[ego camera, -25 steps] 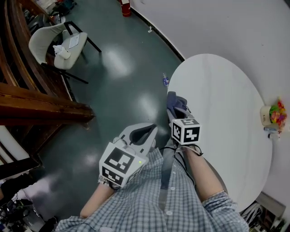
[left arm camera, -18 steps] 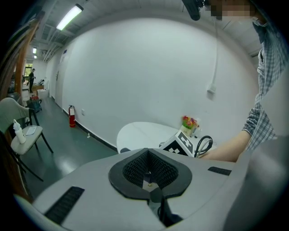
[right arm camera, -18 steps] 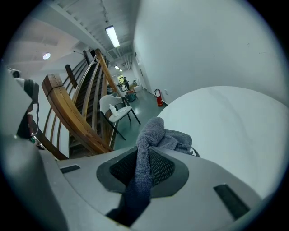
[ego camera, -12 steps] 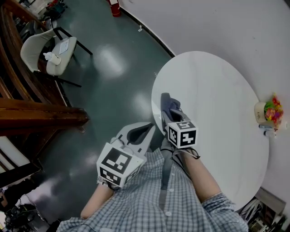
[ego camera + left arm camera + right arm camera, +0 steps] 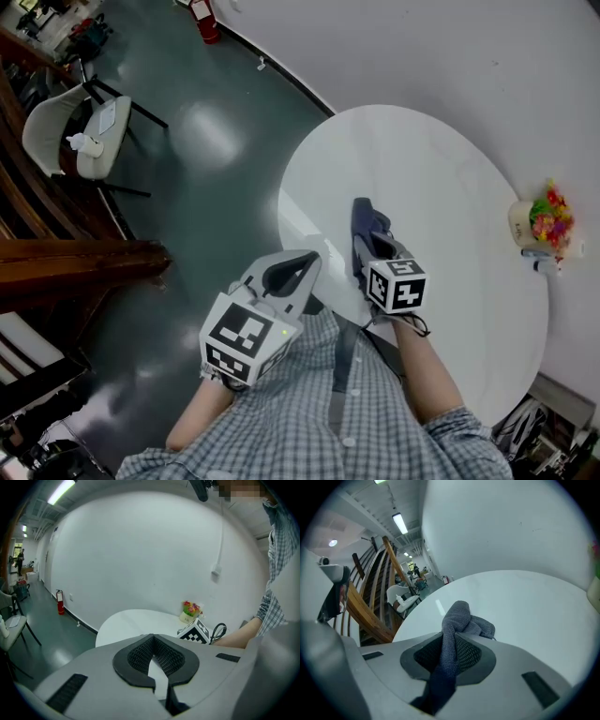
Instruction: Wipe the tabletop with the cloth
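Pinching crumpled cloth [image 5: 367,225] over round tabletop [image 5: 450,178]

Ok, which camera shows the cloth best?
The right gripper view: the grey cloth fills its middle, folds clear, pinched in the jaws of the right gripper. The head view shows the cloth small and bunched over the white table, ahead of that gripper. The left gripper view doesn't show it.
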Tool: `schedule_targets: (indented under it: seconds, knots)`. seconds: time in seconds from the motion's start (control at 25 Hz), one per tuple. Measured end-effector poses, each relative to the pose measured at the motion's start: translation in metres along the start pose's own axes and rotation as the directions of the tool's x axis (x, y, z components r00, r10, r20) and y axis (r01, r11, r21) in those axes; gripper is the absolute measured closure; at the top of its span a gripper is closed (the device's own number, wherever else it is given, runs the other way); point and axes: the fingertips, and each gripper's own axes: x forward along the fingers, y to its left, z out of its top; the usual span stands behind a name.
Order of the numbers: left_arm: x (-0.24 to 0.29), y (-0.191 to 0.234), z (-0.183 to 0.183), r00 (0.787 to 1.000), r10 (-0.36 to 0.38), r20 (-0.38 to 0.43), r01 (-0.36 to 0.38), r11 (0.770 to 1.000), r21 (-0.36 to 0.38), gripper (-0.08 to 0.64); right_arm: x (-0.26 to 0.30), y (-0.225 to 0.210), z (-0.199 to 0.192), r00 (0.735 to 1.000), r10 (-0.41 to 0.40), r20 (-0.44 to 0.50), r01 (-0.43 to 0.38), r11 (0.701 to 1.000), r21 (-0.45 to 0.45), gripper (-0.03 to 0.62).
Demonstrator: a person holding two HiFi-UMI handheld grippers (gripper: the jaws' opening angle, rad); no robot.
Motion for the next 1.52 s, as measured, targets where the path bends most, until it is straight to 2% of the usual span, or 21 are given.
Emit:
schedule_targets:
  seconds: [0.44, 0.76, 1.2, 1.52]
  knots:
    - [0.042, -0.009, 0.012, 0.999, -0.027, -0.036, 0.027, 1.000, 0.002, 0.554, -0.038, -0.106, 0.003, 0.992, -0.126, 0.021, 0.124, 0.989, 0.083, 0.525]
    - [0.062, -0.011, 0.015, 0.998, -0.037, -0.057, 0.037, 0.999, -0.002, 0.554, -0.055, -0.174, 0.013, 0.976, -0.215, 0.045, 0.206, 0.968, 0.145, 0.525]
    - [0.085, -0.018, 0.018, 0.995, -0.053, -0.079, 0.053, 0.999, 0.002, 0.554, -0.069, -0.260, 0.035, 0.936, -0.349, 0.042, 0.341, 0.931, 0.131, 0.525]
    - [0.097, -0.018, 0.017, 0.994, -0.046, -0.095, 0.046, 0.999, -0.010, 0.554, -0.075, -0.327, 0.054, 0.891, -0.453, 0.038, 0.443, 0.884, 0.149, 0.525]
